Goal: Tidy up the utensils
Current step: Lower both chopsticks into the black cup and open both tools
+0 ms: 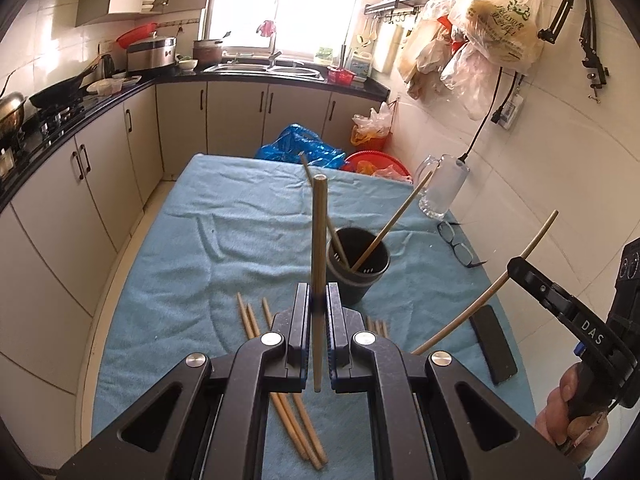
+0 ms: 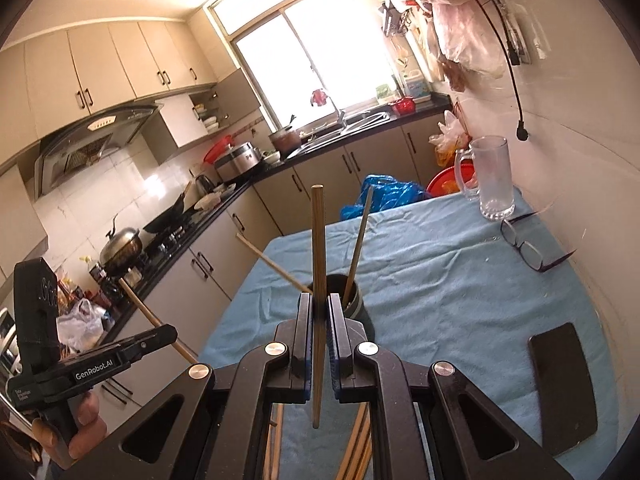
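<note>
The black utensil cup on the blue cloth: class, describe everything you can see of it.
The black utensil cup is a round, dark, plastic-looking holder that stands upright on the blue cloth near the table's middle. Small slots show in its floor. Two wooden chopsticks lean inside against its rim, splayed in different directions. No tongs touch it; loose chopsticks lie on the cloth beside it.

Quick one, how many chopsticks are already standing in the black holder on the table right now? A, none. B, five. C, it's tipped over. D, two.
D: two chopsticks lean inside the upright black holder, while each gripper is shut on one more and others lie on the blue cloth.
</note>
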The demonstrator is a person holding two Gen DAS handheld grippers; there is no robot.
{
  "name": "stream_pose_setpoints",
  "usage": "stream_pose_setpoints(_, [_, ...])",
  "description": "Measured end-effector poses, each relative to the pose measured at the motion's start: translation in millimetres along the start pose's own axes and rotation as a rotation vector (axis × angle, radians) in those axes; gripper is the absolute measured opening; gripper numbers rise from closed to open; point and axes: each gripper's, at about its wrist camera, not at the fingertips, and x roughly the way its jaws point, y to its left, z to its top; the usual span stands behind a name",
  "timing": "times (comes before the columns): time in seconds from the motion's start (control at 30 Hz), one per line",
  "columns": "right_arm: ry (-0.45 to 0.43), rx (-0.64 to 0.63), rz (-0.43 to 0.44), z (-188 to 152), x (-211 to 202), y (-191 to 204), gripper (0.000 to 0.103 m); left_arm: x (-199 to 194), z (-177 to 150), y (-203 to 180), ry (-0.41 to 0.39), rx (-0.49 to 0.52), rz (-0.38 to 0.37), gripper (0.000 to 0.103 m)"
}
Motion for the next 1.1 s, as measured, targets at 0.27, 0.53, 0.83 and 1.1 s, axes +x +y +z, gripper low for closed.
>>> stream_pose_setpoints(0.27, [-0.045,0.028,-0.006,30,-5,-9,0.008,-7,34,-21,-0.059,0.032,-0.009,0.006])
stream_pose_setpoints(0.53, [-0.098,0.057,-0.017,63,-3,-15,0.008,-9,74,-33,-0.117,0.033,-0.018,0.007])
stream_pose_setpoints(0.83, [-0.144,0.098,-0.031,90,17,-21,0.008,8,109,-39,-0.157,0.002,-0.034,0.007])
stream_pose_setpoints(1.1, [-0.137,0.093,-0.058,97,47,-23,0.008,53,114,-31,-0.114,-0.043,-0.035,0.007])
